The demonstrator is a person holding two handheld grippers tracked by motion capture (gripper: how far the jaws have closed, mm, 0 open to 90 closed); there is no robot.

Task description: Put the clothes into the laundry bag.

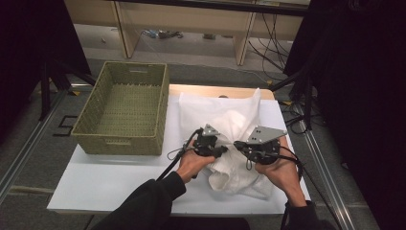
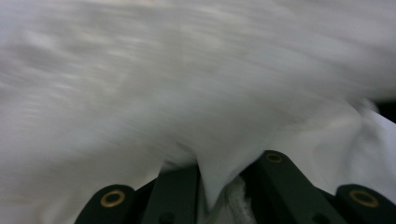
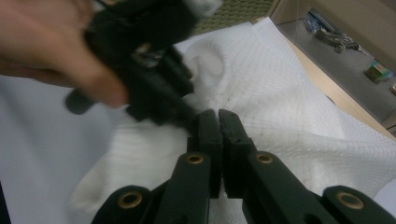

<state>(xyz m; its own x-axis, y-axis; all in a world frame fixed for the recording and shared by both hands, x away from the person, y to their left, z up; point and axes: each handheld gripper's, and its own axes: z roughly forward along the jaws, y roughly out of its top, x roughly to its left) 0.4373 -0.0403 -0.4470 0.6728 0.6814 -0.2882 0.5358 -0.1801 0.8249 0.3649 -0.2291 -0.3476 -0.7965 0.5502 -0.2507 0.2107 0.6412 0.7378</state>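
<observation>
A crumpled white cloth (image 1: 225, 115) lies on the right half of the white table (image 1: 110, 182). Both hands meet over its near part. My left gripper (image 1: 226, 149) points right into a raised fold. In the left gripper view the jaws of my left gripper (image 2: 219, 179) stand close together with a pleat of the cloth (image 2: 215, 182) pinched between them. My right gripper (image 1: 241, 146) faces it from the right. Its jaws are pressed together at the tip (image 3: 218, 116) on a thin edge of the cloth (image 3: 280, 93), with the left gripper (image 3: 154, 84) blurred right beside them.
An empty woven green basket (image 1: 119, 143) stands at the table's back left, touching the cloth's left edge. Bare white tabletop lies in front of it. Dark stands and cables flank the table; a wooden frame and shelf stand behind.
</observation>
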